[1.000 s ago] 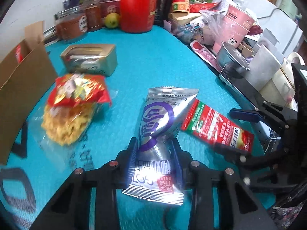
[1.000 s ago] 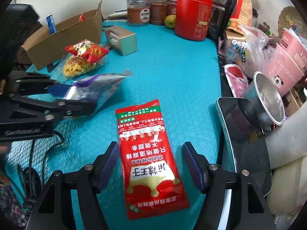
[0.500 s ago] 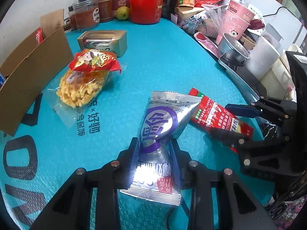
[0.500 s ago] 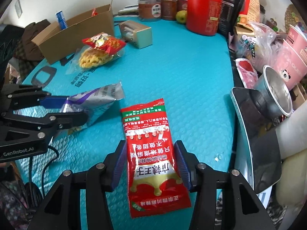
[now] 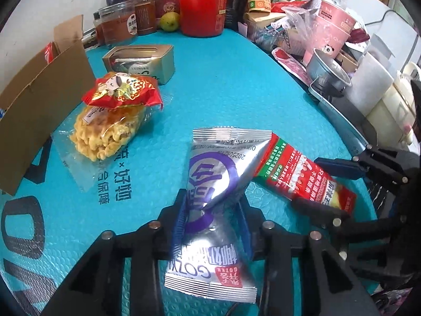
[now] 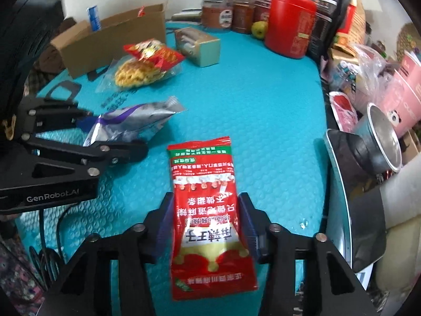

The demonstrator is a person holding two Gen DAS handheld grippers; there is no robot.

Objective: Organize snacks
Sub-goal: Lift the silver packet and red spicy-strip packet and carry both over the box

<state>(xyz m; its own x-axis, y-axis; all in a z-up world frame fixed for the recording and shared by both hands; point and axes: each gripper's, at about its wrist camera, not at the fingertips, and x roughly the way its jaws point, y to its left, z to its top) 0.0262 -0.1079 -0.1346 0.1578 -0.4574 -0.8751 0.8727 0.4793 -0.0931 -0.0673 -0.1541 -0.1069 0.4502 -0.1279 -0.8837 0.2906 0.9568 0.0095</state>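
My left gripper (image 5: 211, 213) is shut on a silver and purple snack packet (image 5: 218, 173), held just above the teal mat; the packet also shows in the right wrist view (image 6: 134, 123). My right gripper (image 6: 206, 221) is shut on a red snack packet (image 6: 208, 210), its far end low over the mat; the packet also shows in the left wrist view (image 5: 297, 173), to the right of the silver one. A bag of yellow crisps with a red top (image 5: 113, 115) lies on the mat at the left, next to an open cardboard box (image 5: 39, 100).
A gold tin box (image 5: 142, 62) sits behind the crisps. A red canister (image 5: 206, 4), jars (image 5: 118, 23) and a green fruit (image 5: 169, 21) line the back. Pink cups (image 5: 334, 31), a metal cup (image 5: 329, 71) and clutter crowd the right edge.
My right gripper has closed on the red packet, its jaws going from wide apart to pressed on its sides. My left gripper has kept its hold on the silver packet and drawn back from the box.
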